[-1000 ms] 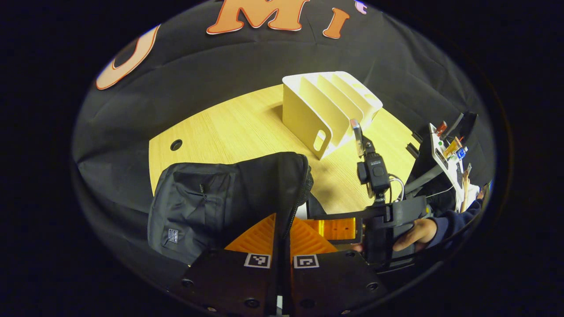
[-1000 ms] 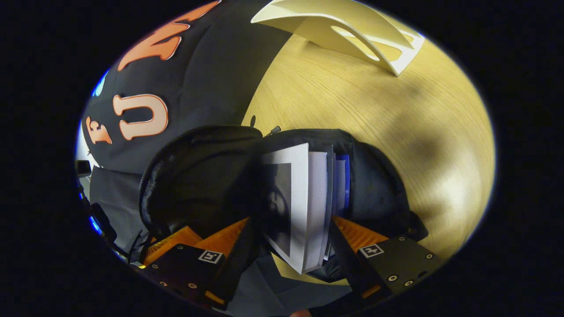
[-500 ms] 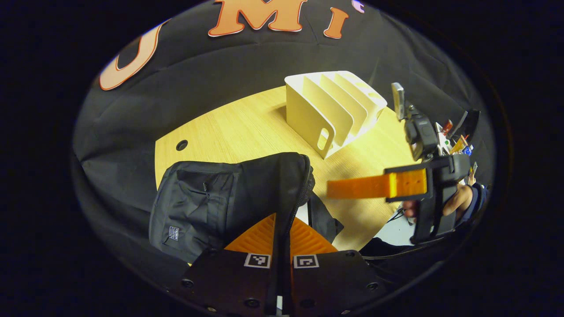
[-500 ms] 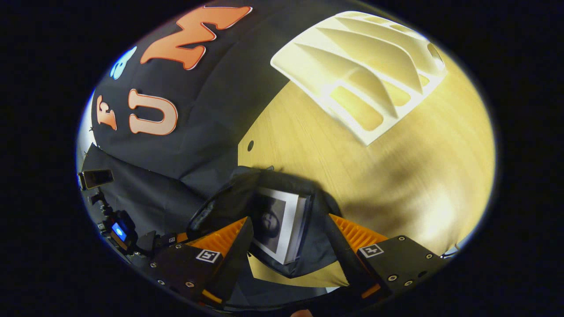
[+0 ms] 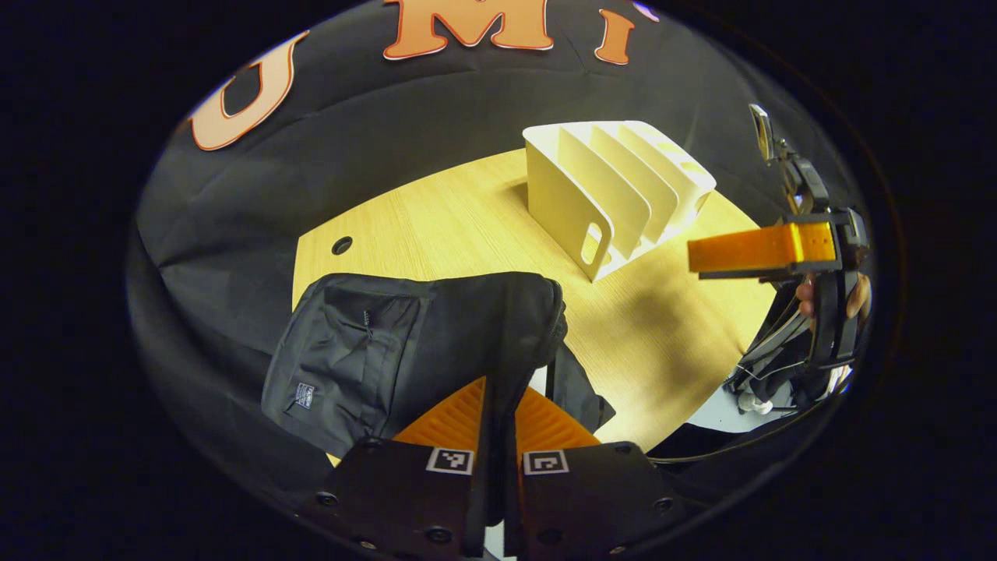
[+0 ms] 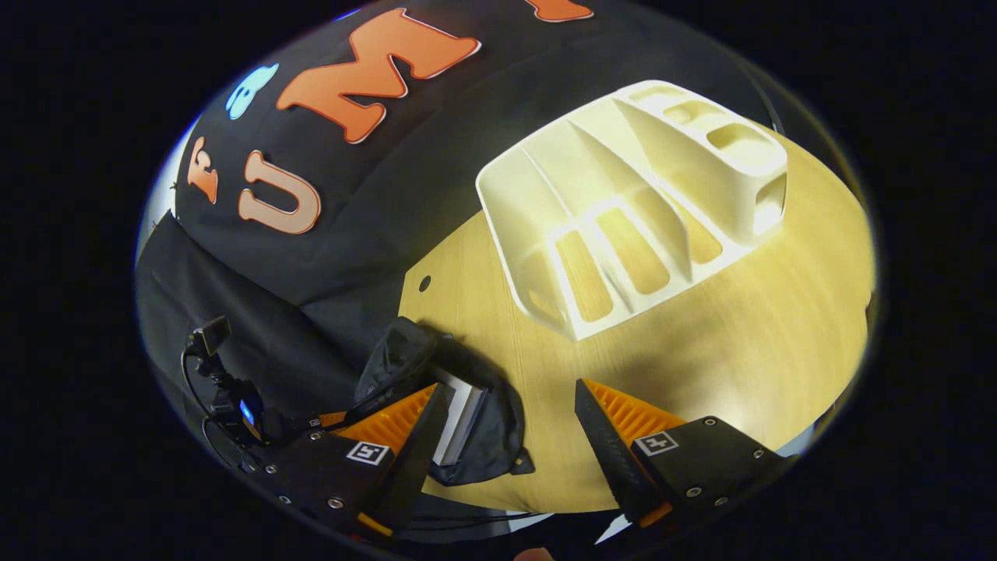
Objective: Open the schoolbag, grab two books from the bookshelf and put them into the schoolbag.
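Note:
The black schoolbag [image 5: 389,343] stands on the wooden table [image 5: 459,226], and my left gripper [image 5: 498,387] is shut on the zipped edge of its opening. In the right gripper view the schoolbag [image 6: 491,425] lies below, with the pale page edges of the books [image 6: 459,409] showing inside its mouth. My right gripper [image 6: 510,417] hangs open and holds nothing, well above the bag. From the left gripper view, that right gripper [image 5: 748,249] is high at the right, held by a hand [image 5: 829,300]. The white bookshelf [image 5: 615,187] has bare slots.
The bookshelf [image 6: 623,210] sits at the table's far side near the black cloth wall. A round cable hole [image 5: 341,245] is in the table's left part. Cables and small gear [image 6: 234,397] hang beyond the table's edge at the lower left.
My right gripper has lifted up and away from the schoolbag, leaving the books inside. The left gripper has kept its hold on the bag's edge.

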